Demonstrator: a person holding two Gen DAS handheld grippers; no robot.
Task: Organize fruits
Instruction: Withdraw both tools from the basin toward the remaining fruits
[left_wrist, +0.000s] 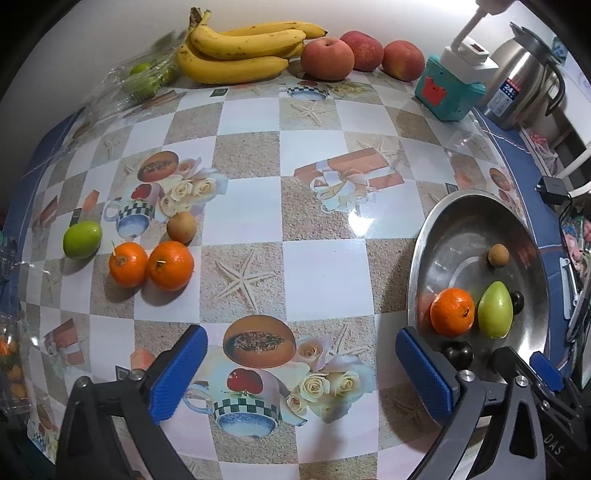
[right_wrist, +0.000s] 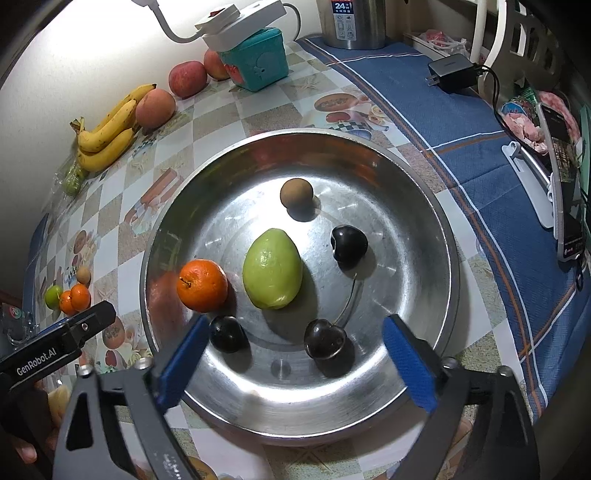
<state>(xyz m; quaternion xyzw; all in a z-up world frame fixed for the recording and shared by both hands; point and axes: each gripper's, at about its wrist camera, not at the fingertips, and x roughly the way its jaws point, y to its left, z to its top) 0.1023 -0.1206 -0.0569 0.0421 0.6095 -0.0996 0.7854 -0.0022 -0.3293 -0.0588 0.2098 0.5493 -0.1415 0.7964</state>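
Starting at the left of the left wrist view: a green fruit, two small oranges touching each other, and a little brown round fruit just behind them, all loose on the bench with its checkered, printed cover. At the back, by the wall, there's a plastic bag of green fruit, then a bunch of bananas, then three peaches in a row, then a teal box with a white power strip on top.

The left claw hangs over the bench with its blue pads wide apart and nothing between them.

Moving right, the steel bowl sits near the blue cloth edge. Inside it: an orange at the left, a big pale green fruit in the middle, a brown round fruit toward the back, and three dark cherries, one with a long stem.

The right claw is over the bowl's near rim, spread wide, gripping nothing; two cherries lie between its pads.

Far right there's a black charger on the cloth.
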